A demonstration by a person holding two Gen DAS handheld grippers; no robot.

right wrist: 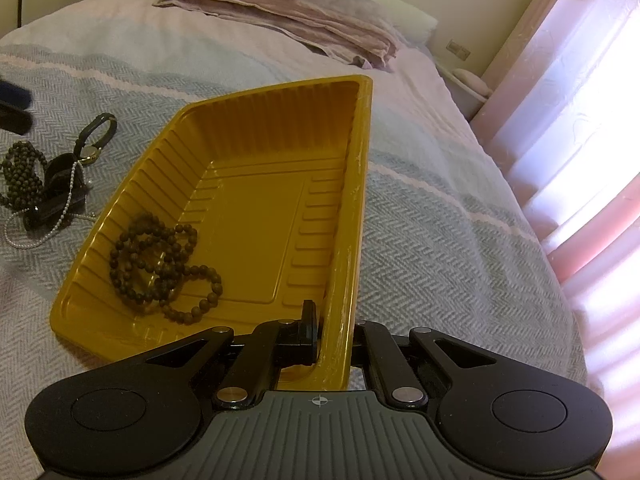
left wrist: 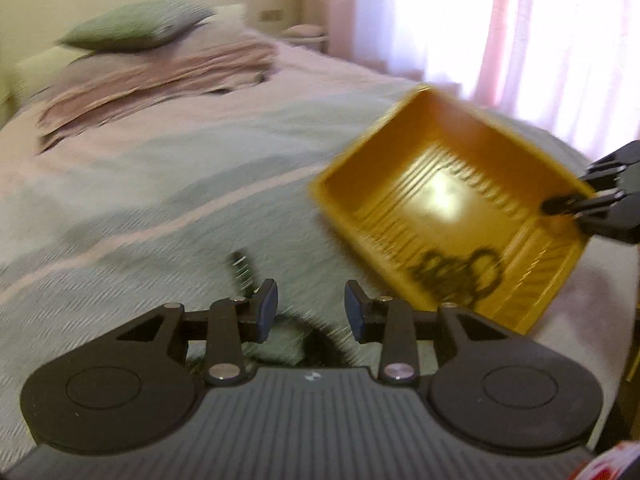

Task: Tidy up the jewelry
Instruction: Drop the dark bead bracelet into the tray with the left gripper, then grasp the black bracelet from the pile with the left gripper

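One bead necklace [right wrist: 164,268] already lies in the yellow tray [right wrist: 256,200], which the right claw [right wrist: 332,336] pinches by its near rim, one finger inside the wall and one outside. More jewelry [right wrist: 48,176], beads, a pearl string and a watch, sits in a heap on the bed [right wrist: 440,220] just left of the tray. To do this well, keep the tray level and settle it close to the heap. The left claw [left wrist: 311,308] hangs open and empty above the bedspread.

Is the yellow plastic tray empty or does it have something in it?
Not empty: the yellow plastic tray holds one dark wooden bead necklace, coiled on its floor.
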